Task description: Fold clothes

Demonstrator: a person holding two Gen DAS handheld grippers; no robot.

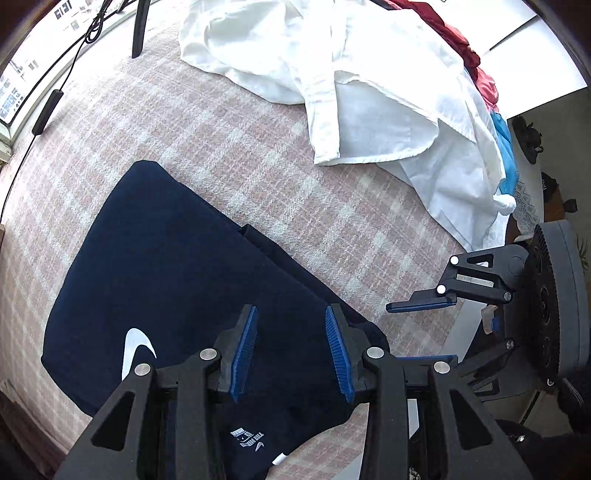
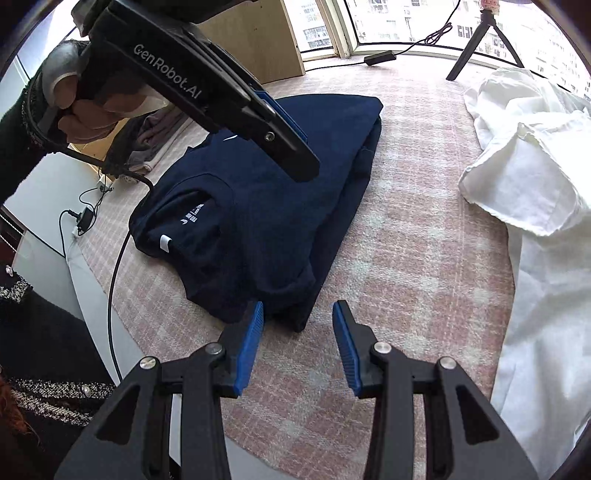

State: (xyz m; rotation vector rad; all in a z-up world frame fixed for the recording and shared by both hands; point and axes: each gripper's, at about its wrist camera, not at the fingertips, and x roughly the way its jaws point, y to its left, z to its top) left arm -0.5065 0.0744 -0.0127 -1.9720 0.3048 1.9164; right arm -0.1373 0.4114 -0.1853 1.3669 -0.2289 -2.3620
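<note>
High-rise flat: rug [image 2: 406, 229], windows [image 2: 406, 22].

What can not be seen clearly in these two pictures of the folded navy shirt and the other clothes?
- Navy shirt: its small neck print is too small to read in either view.
- Red garment and blue cloth, left wrist view: mostly covered by the white shirt.
- White shirt, right wrist view: cut off by the right edge.
- Left hand-held gripper, right wrist view: seen side on, its opening does not show.
</note>
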